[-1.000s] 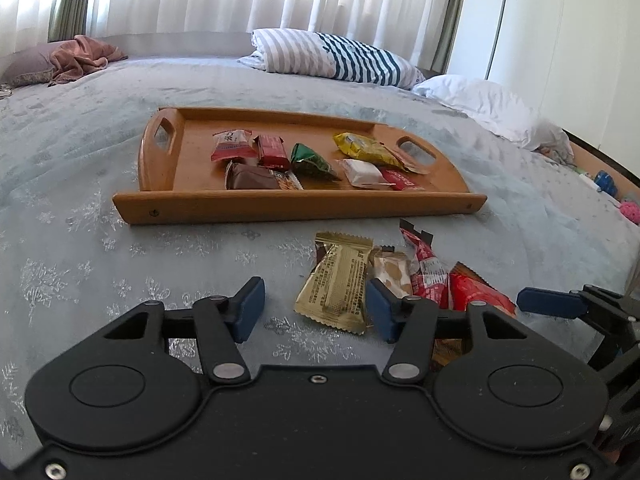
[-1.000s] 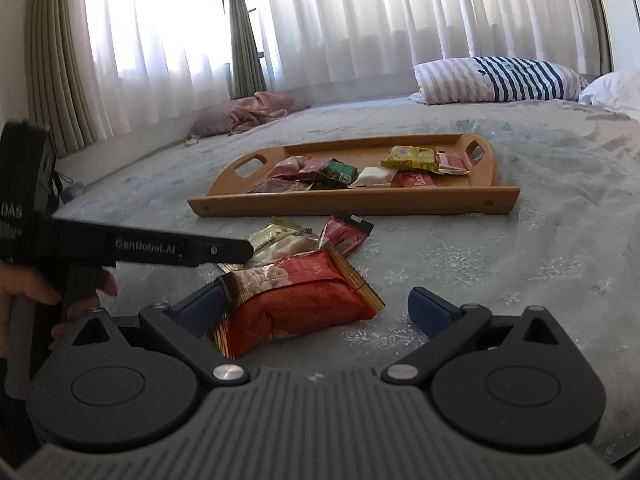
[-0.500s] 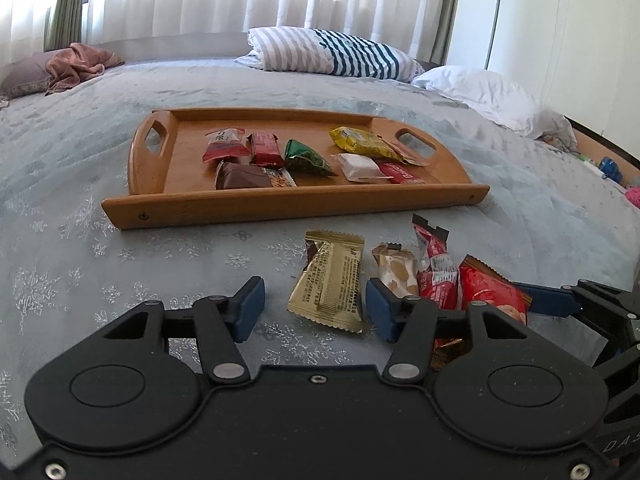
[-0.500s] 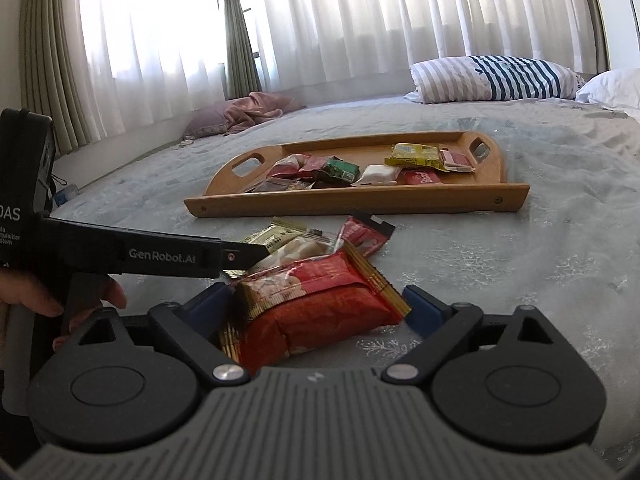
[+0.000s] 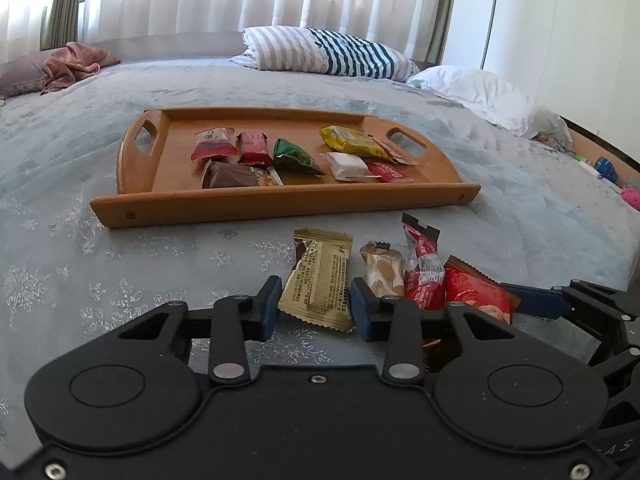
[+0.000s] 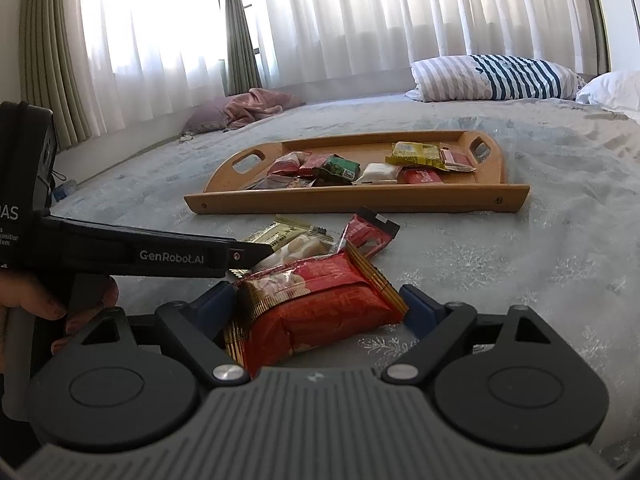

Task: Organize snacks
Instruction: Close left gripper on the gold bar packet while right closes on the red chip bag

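We have our left gripper (image 5: 314,309) spread around the gold packet (image 5: 319,278) on the bedspread (image 5: 80,264), its pads just beside the wrapper's edges but not clamped. Our right gripper (image 6: 318,309) brackets the big red packet (image 6: 316,310), both pads at its ends; whether it grips, we cannot tell. The wooden tray (image 5: 280,204) beyond holds several snacks.
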`<state>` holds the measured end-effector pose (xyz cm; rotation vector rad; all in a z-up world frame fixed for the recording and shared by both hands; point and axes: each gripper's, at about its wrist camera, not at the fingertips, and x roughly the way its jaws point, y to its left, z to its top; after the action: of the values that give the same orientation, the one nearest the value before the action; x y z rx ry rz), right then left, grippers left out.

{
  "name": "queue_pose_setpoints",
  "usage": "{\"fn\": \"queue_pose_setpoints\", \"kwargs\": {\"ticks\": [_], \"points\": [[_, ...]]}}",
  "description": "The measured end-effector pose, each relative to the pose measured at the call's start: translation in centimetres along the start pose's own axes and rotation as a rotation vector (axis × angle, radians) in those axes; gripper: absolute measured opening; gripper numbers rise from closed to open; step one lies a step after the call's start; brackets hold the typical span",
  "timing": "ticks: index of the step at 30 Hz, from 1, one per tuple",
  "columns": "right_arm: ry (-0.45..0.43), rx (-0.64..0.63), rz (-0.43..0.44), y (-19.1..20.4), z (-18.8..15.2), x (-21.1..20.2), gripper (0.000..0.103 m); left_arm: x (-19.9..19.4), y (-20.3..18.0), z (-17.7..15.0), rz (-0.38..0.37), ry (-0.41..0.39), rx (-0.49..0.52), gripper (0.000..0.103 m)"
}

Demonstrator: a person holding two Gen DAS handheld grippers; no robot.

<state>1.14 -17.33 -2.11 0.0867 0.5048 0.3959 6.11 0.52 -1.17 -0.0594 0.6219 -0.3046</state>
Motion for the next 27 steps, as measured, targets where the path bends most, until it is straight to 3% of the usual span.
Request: {"fn": "queue_pose_setpoints", "kwargs": {"ticks": [6,14,27], "points": [[-0.002,-0.012,-0.013,0.3,0.2,-0.4,0.08,-0.5,0.4,0.2,0.01,-0.008,-0.057,0.033],[-0.012,-0.109,-0.086,1.7,0.3,-0.6,0.078,-1.7,0.1,0.5,0.019,-0.042,-0.036,0.032],[-0.028,-0.06,-0.113,0.8,0.7,-0.9,0.078,-0.4,0.1,0.5,0.042,-0.014,-0.053,0.035]]}}
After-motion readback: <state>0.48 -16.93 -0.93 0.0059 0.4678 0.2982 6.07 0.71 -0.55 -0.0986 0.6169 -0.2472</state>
